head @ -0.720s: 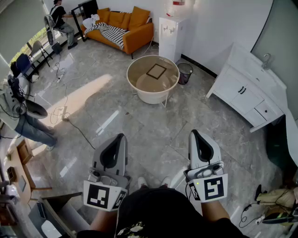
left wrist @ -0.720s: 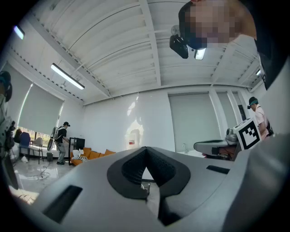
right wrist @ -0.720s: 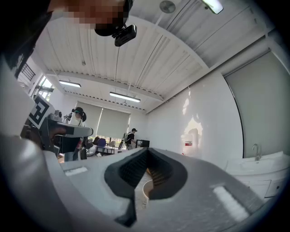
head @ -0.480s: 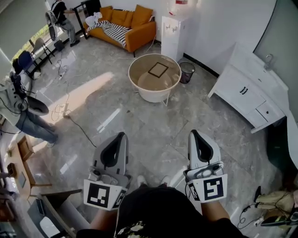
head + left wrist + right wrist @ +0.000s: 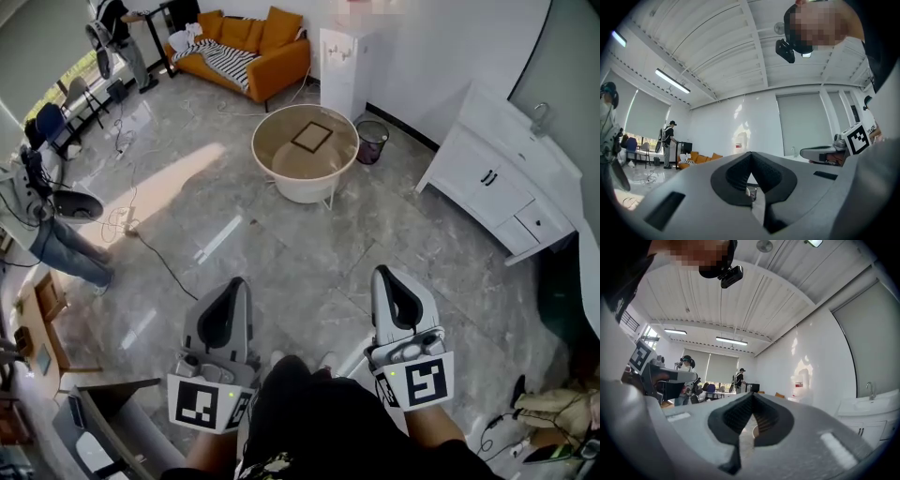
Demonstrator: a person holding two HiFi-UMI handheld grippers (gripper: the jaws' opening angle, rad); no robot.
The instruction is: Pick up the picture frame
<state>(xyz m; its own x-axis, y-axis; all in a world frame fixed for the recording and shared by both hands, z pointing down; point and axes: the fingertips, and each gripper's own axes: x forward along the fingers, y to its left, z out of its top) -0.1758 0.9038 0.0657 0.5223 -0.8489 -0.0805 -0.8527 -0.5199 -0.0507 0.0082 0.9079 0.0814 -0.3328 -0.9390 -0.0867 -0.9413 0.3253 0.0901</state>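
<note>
Dark picture frame [image 5: 312,137] on rnd table [image 5: 300,192]; L tool [image 5: 234,283], R tool [image 5: 386,274] closed.

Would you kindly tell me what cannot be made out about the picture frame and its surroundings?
Dark square picture frame: too small in the head view to tell what it holds.
Round beige table: mostly hidden in the gripper views behind the shut left gripper and right gripper.
White water dispenser: top cut off by the head view's upper edge.
</note>
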